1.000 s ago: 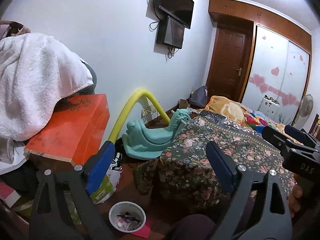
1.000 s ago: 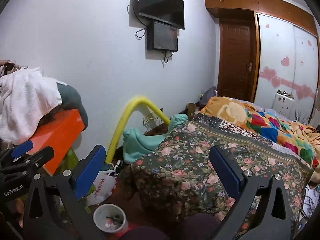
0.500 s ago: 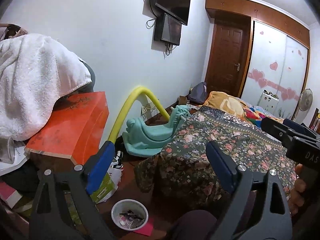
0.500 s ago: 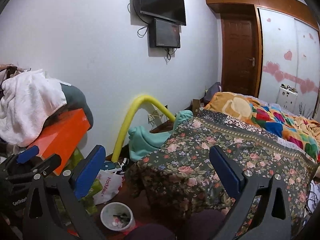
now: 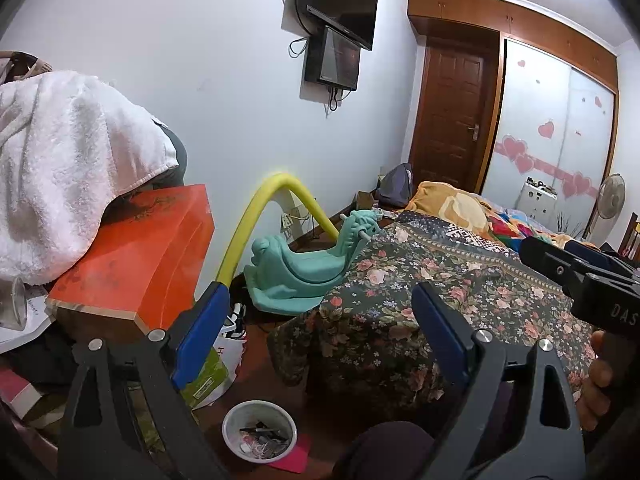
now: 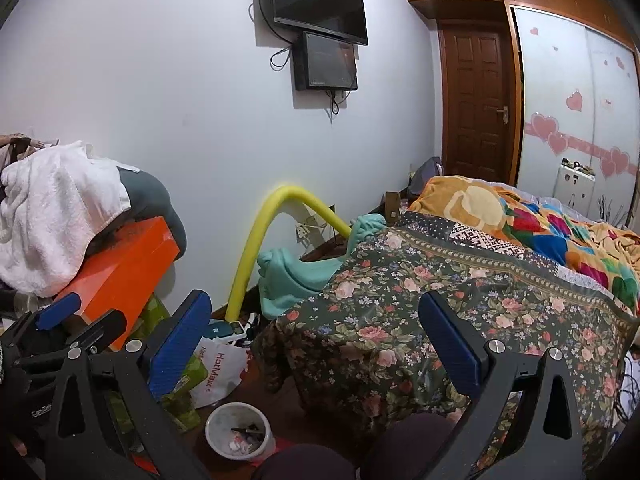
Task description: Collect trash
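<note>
The scraps inside the white cup [image 5: 260, 430] on the floor [image 5: 256, 376] by the bed's [image 5: 440, 292] near corner are too small to identify, and it sits below the empty, wide-spread jaws of the left gripper [image 5: 316, 320] and right gripper [image 6: 316, 328].

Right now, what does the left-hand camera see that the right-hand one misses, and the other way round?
Only the left view: the standing fan at the far right, the pink paper by the bin, and the right gripper poking in from the right, with fingers of the hand that holds it.

Only the right view: the red lettering on the white bag, and the left gripper poking in from the left.

Both: the small bin with scraps inside, the orange box, the white towel, the yellow tube, the teal rocker, the bed, the TV and the door. Both grippers are open and empty.
</note>
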A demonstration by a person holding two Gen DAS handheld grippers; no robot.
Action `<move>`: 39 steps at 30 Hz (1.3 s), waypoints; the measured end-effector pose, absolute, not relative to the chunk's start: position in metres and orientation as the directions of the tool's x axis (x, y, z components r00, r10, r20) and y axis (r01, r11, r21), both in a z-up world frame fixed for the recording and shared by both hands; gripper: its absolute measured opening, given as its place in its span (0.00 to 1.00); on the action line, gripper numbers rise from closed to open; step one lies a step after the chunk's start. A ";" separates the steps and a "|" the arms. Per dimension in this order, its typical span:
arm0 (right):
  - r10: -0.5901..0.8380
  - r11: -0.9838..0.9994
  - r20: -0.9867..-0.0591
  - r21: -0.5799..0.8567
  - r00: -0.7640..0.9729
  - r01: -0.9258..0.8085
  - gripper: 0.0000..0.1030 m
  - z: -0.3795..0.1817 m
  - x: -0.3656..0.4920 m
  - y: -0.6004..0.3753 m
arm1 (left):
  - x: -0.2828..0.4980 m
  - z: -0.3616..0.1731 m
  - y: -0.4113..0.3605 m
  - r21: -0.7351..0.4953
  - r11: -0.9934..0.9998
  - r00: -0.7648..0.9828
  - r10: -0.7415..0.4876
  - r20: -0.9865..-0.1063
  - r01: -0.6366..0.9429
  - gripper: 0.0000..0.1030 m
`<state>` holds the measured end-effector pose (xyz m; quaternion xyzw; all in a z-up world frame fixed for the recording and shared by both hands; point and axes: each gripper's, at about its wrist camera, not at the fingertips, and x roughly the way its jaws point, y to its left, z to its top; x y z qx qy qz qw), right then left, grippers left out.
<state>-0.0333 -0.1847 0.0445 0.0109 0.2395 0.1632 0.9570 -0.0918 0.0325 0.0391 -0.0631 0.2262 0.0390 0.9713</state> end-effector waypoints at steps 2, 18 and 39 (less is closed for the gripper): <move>0.316 0.947 -0.456 0.098 0.832 -0.307 1.00 0.044 -0.032 -0.184 | -0.092 0.039 0.033 -0.102 0.989 0.894 0.048 -0.446 -0.104 0.90; 0.329 0.941 -0.469 0.086 0.820 -0.328 1.00 0.039 -0.033 -0.180 | -0.093 0.037 0.034 -0.099 0.989 0.890 0.057 -0.453 -0.114 0.90; 0.328 0.940 -0.466 0.074 0.822 -0.333 1.00 0.042 -0.034 -0.181 | -0.095 0.037 0.028 -0.081 0.995 0.890 0.023 -0.455 -0.066 0.90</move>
